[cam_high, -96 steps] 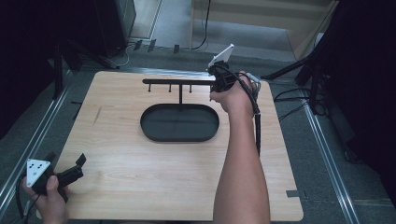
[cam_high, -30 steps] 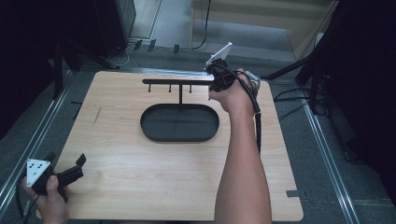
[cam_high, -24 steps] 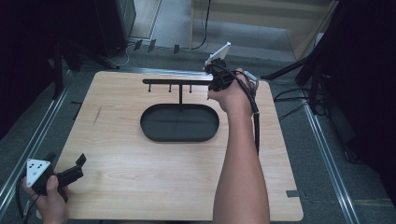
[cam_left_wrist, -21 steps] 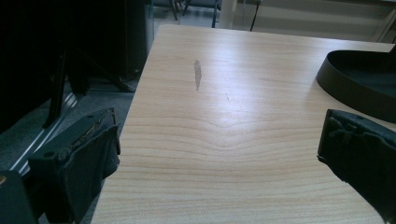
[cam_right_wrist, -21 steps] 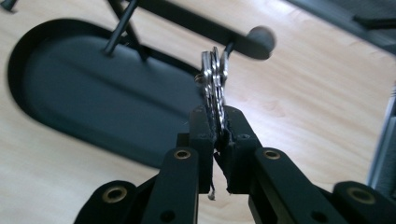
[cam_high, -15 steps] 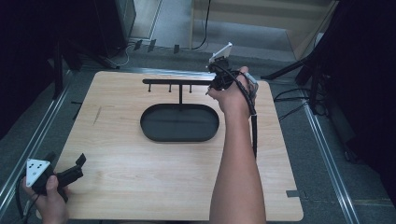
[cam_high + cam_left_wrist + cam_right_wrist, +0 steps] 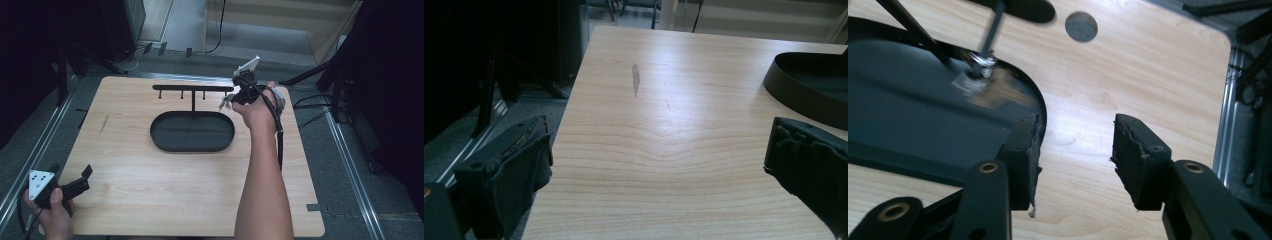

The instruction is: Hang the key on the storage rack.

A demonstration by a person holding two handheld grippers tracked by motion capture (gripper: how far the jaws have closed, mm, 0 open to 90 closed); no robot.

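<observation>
1. A black stand (image 7: 192,92) rises from a black oval tray (image 7: 192,132) on the far half of a wooden table (image 7: 190,190); its crossbar runs left to right above the tray's far rim, with short pegs hanging from it.
2. The right gripper (image 7: 231,100) is held at the right end of that crossbar, just beyond the tray's far right curve, with the person's right forearm stretching up from the near edge of the table.
3. In the high view a small shiny thing (image 7: 223,103) hangs by the right end of the crossbar, just beside the right gripper; it is too small to tell exactly what it is.
4. In the right gripper view (image 7: 1075,157) the two black jaws stand apart with bare table between them; they have just been opening, and nothing is gripped.
5. The same view shows a blurred metallic thing (image 7: 979,67) dangling from a thin peg over the tray's rim (image 7: 1040,107), clear of the jaws and farther off than their tips.
6. The left gripper (image 7: 82,181) rests at the near left corner of the table, well apart from the tray, held in the person's left hand (image 7: 50,212).
7. In the left gripper view (image 7: 659,165) its jaws are spread wide with only wood grain between them, holding nothing; the tray's wall (image 7: 804,95) shows at the right.
</observation>
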